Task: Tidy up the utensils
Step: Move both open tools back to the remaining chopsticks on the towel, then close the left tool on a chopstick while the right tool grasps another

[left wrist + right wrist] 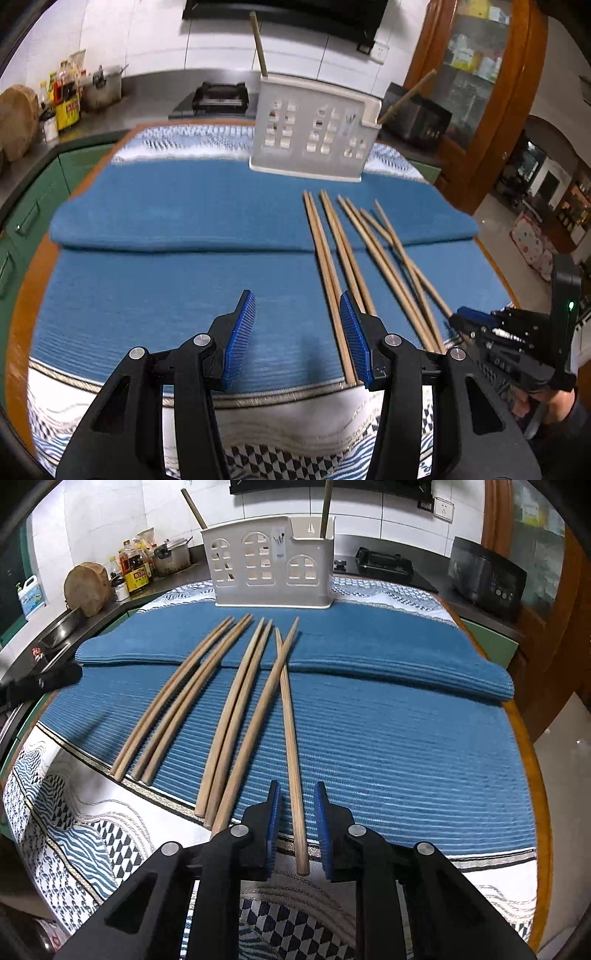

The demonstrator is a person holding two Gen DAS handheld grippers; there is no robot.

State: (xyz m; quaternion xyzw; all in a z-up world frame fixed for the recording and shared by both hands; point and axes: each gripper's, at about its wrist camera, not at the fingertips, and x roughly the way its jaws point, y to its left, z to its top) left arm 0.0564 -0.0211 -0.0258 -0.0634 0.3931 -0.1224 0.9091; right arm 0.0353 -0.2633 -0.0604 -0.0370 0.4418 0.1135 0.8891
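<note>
Blue-padded fingers of the right gripper (295, 830) stand spread either side of the near end of one chopstick (291, 738), not touching it; judged a straddle before pinching, since that stick is the rightmost and crosses its neighbour near the far tip. Remaining loose chopsticks (207, 705), wooden, lie fanned on the blue mat (406, 738), thick ends near, tips pointing to the white holder (273, 572) at the far edge; the layout likely keeps each end reachable from the near side. Holder stands upright, already with two sticks poking from its compartments. Right gripper is held low and level, aimed along the stick. Left gripper (297, 339) hovers left of the fan, jaws wide apart and holding nothing, tilted down toward the mat, apparently waiting.
</note>
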